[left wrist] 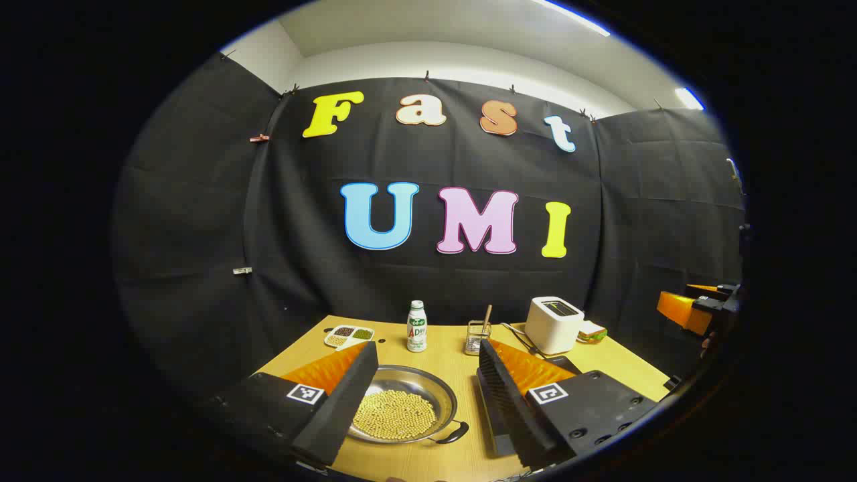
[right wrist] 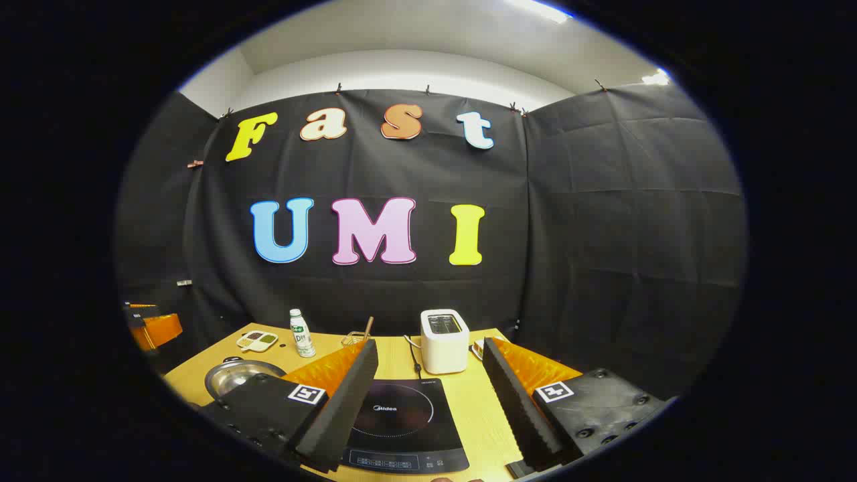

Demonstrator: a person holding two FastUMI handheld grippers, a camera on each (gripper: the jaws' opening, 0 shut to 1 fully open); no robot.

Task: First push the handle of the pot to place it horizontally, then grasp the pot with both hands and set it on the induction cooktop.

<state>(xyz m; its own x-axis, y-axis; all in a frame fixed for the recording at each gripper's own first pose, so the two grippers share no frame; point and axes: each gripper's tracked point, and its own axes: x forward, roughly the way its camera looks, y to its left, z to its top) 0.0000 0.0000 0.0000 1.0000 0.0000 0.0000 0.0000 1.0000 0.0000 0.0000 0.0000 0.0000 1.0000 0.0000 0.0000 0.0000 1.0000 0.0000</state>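
The pot (left wrist: 402,405), filled with beans, is seen on the wooden surface (left wrist: 462,375) between the spread fingers of the left hand-held gripper (left wrist: 418,402), untouched. The right hand-held gripper (right wrist: 428,408) is held apart above the induction cooktop (right wrist: 405,425).

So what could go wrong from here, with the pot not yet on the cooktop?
1. The pot is shallow and full of loose beans; tilting it during a two-handed lift could spill them.
2. Its small black handle is easy to miss or overshoot when pushed.
3. The toaster and its cord sit close behind the cooktop and could be bumped.
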